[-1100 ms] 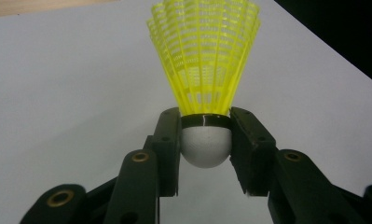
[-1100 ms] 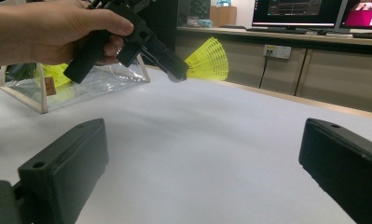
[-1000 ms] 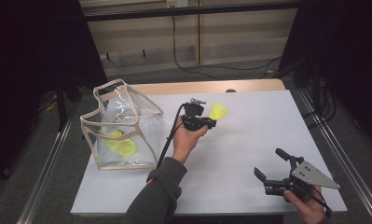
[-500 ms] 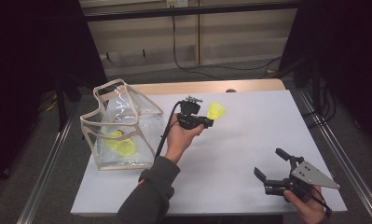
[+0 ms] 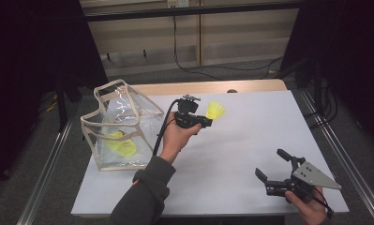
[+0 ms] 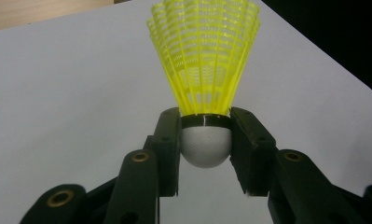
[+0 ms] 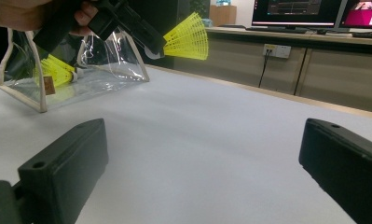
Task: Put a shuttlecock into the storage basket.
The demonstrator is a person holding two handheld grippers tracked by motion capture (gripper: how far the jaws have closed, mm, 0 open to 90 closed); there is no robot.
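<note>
My left gripper [image 5: 208, 122] is held up over the middle of the white table [image 5: 250, 140], shut on the white cork of a yellow shuttlecock [image 5: 216, 110]. In the left gripper view both pads press that cork and the yellow skirt [image 6: 204, 56] fans out ahead of the gripper [image 6: 205, 140]. The held shuttlecock [image 7: 186, 37] also hangs in the air in the right gripper view. A clear bag with beige trim [image 5: 114, 126] stands at the table's left and has yellow shuttlecocks [image 5: 121, 145] inside. My right gripper [image 5: 274, 165] rests near the front right corner, open, nothing between its jaws [image 7: 202, 168].
The bag [image 7: 72, 70] sits left of the held shuttlecock with its mouth upward. A wooden strip [image 5: 213, 87] borders the table's far edge. Metal rails [image 5: 48, 168] run along both sides, and cables lie on the floor behind.
The left hand has lifted the shuttlecock a little and drifted slightly towards the bag. The right gripper has stayed where it was.
</note>
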